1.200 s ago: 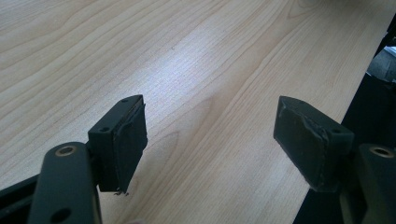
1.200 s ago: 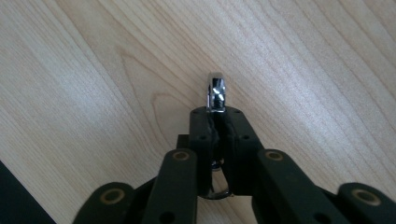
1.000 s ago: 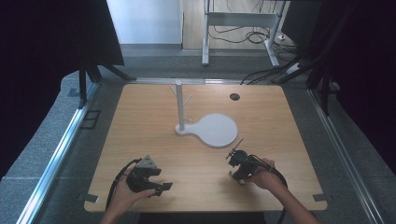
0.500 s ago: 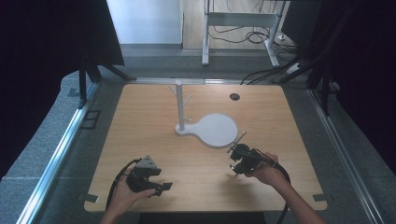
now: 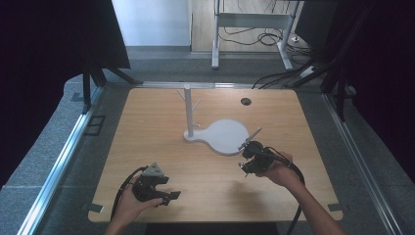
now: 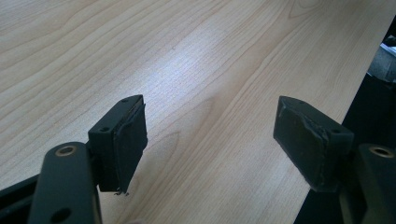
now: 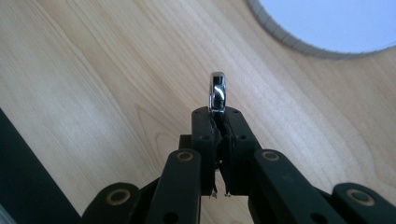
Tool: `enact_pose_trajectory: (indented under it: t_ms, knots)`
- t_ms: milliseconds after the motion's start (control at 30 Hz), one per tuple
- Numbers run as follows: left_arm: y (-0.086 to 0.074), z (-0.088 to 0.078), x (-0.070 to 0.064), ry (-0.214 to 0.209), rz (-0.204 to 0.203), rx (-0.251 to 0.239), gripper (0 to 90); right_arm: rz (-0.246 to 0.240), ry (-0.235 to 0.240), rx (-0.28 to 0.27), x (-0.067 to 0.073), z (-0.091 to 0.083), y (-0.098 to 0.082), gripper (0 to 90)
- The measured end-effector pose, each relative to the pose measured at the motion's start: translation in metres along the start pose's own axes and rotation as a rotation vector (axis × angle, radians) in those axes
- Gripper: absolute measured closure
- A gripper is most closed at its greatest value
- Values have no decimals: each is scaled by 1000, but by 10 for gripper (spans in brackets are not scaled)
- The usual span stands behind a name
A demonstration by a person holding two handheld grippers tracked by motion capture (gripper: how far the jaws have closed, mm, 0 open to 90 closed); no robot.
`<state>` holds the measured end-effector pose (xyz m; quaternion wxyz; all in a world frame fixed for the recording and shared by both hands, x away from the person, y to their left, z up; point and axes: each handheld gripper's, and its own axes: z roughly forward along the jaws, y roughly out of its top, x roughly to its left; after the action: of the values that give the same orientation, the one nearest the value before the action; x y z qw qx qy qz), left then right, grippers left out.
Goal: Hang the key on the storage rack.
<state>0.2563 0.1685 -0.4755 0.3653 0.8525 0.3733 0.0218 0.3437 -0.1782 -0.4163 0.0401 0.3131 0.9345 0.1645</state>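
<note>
The right gripper [image 5: 250,155], right of centre in the high view, is clenched on a thin metal piece [image 7: 217,94] — only a shiny tip shows above the pads in the right gripper view, so its full shape cannot be told. It sits near the lower edge of the white stand base [image 5: 226,136]. The left gripper [image 5: 166,195], lower left, stands released with nothing between its jaws. Risk: the narrow, smooth piece may pivot or slip from the pads — a tilt or knock against the stand post [image 5: 188,110] would cause it.
</note>
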Motion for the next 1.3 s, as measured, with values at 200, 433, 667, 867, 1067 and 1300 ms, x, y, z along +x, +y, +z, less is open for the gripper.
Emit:
enact_pose_trajectory:
  t_ms: [200,433,667,867,1067,1300]
  knots:
    - [0,0,0,0,-1,1,262,-5,-6,-8,-1,-3,9,847]
    - [0,1,0,-1,0,2,262,-8,-14,-23,-3,-5,19,847]
    - [0,1,0,2,4,-3,264,-6,-15,-29,-6,-5,27,847]
    - [0,2,-1,-1,12,4,263,5,-20,-36,-10,-7,33,847]
    - [1,2,-1,-3,10,3,263,11,-24,-40,-15,-8,41,847]
    - [0,2,-1,-3,13,7,263,18,-34,-50,-19,-9,51,847]
